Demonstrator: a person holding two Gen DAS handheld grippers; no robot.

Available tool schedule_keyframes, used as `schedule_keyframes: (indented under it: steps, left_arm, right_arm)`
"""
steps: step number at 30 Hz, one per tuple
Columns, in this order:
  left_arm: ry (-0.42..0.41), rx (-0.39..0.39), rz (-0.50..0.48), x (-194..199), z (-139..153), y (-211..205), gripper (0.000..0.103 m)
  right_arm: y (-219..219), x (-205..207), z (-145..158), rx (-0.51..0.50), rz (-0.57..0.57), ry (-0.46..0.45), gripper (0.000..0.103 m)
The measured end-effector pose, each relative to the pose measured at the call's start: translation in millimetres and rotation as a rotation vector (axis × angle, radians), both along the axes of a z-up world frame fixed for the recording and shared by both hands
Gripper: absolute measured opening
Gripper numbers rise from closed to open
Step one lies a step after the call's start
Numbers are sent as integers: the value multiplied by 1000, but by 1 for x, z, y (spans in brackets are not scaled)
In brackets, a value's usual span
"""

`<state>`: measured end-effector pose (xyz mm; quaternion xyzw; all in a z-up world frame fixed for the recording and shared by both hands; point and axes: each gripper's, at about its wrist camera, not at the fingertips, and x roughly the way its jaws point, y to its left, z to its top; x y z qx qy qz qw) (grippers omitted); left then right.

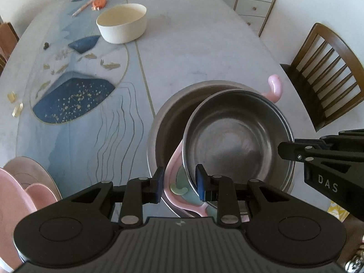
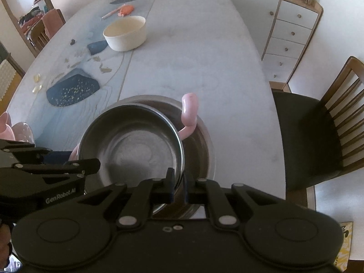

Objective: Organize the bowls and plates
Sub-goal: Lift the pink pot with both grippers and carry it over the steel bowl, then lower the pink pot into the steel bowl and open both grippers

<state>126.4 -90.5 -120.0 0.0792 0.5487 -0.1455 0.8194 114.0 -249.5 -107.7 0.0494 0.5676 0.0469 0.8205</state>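
Both grippers grip one small steel bowl over a larger one.

Left gripper [image 1: 179, 183] fingers clamp the small round steel bowl [image 1: 236, 136] rim together with a pink-rimmed ceramic dish [image 1: 175, 188] beneath it. Right gripper [image 2: 178, 187] fingers, nearly closed, pinch the opposite rim. Large steel bowl [image 1: 163, 122] sits under both; cream round bowl [image 1: 121, 22] well beyond the fingertips.

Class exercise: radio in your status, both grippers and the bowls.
Left gripper and right gripper both clamped on small steel bowl rim. It sits tilted in big steel bowl. Pink dish underneath.
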Motion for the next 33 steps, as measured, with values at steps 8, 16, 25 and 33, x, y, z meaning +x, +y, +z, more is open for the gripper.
schedule_keyframes:
  steps: [8, 16, 25, 33]
  left_arm:
    - [-10, 15, -21, 0, -1, 0, 28]
    - [13, 10, -61, 6, 0, 2, 28]
    - [-47, -7, -101, 12, 16, 8, 28]
    - [-129, -53, -115, 26, 43, 12, 41]
  right_arm:
    - [-1, 1, -5, 21, -11, 24, 10]
    - [-4, 7, 1, 40, -39, 7, 20]
    - [-5, 7, 12, 61, -33, -1, 25]
    - [-5, 27, 42, 74, 1, -72, 34]
